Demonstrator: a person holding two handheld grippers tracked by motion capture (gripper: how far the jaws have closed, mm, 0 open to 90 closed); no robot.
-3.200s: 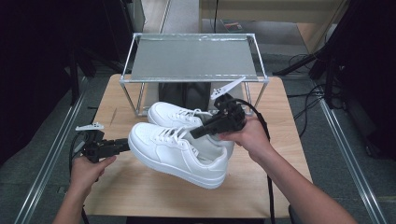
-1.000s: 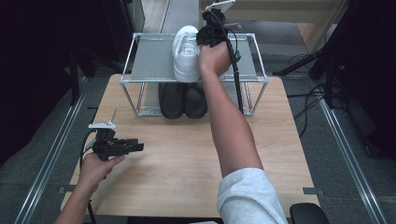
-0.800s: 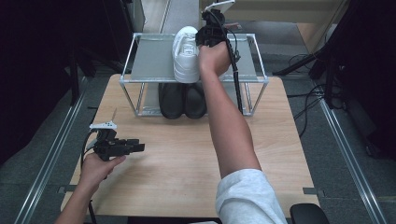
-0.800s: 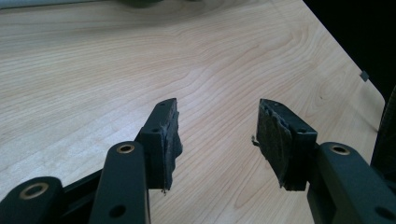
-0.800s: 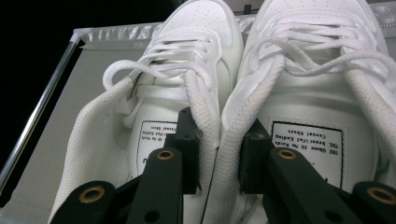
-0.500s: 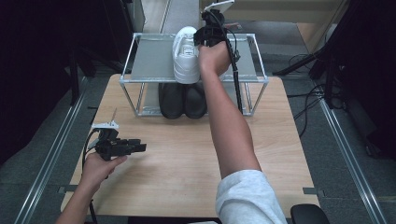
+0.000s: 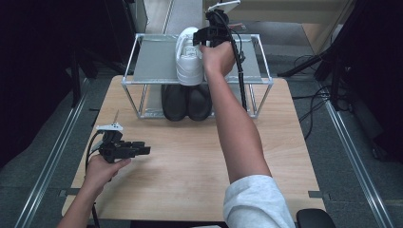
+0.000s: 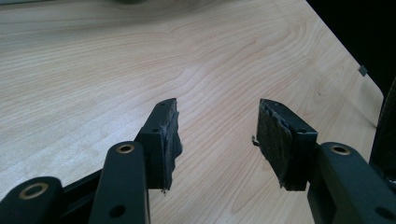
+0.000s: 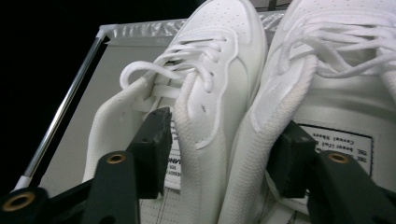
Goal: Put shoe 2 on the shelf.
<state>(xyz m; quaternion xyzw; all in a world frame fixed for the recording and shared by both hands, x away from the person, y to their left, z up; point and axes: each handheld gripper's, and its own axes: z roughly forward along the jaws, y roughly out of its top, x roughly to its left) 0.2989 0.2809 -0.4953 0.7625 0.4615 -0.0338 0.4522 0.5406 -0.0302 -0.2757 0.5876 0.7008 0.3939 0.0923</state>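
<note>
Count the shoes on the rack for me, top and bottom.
4. Two white sneakers sit side by side on the top shelf at the right gripper; two black shoes sit beneath. More may hide behind.

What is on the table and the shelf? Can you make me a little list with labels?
Top shelf: white sneakers, side by side on the metal rack
Under the shelf: black shoes
Right gripper: one jaw inside each sneaker, the two inner collars between them; jaws have just been opening, no longer squeezing
Left gripper: open, nothing between its jaws, above the wooden table
</note>
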